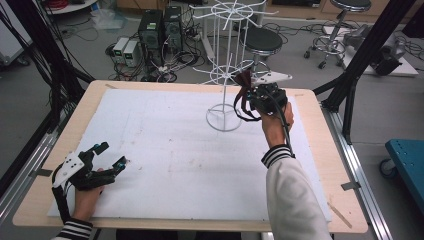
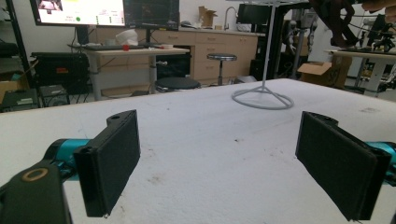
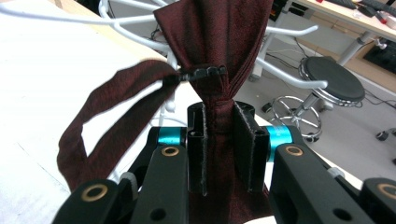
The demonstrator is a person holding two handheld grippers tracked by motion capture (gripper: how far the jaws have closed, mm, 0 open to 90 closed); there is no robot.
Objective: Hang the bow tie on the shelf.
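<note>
- Pinching a dark red necktie (image 3: 212, 42), the right gripper (image 3: 219, 140) has its fingers (image 3: 245, 144) nearly closed on the bunched fabric below the black clasp (image 3: 201, 73); in the high view this gripper (image 1: 265, 97) is up at the desk's 1 o'clock, beside the white wire rack (image 1: 227, 55).
- Tie looks light, soft and floppy; a loose band loop (image 3: 107, 121) hangs off at 9 o'clock and would likely swing or snag on the rack prongs (image 3: 289, 77).
- Best hold, as a guess: the gathered neck just under the clasp, where cloth is thickest; thin band would slip.
- Left gripper (image 1: 95, 167) sits at the desk's 7 o'clock, fingers (image 2: 114, 158) spread wide, holding nothing, resting low over the white mat (image 1: 165, 150).
- Rack base ring (image 2: 262, 99) stands at 12 to 1 o'clock on the mat; prongs crowd the tie on both sides, so room there is tight.
- Middle of the desk (image 1: 320, 150) is open; far edge and right edge lie close to the right gripper.
</note>
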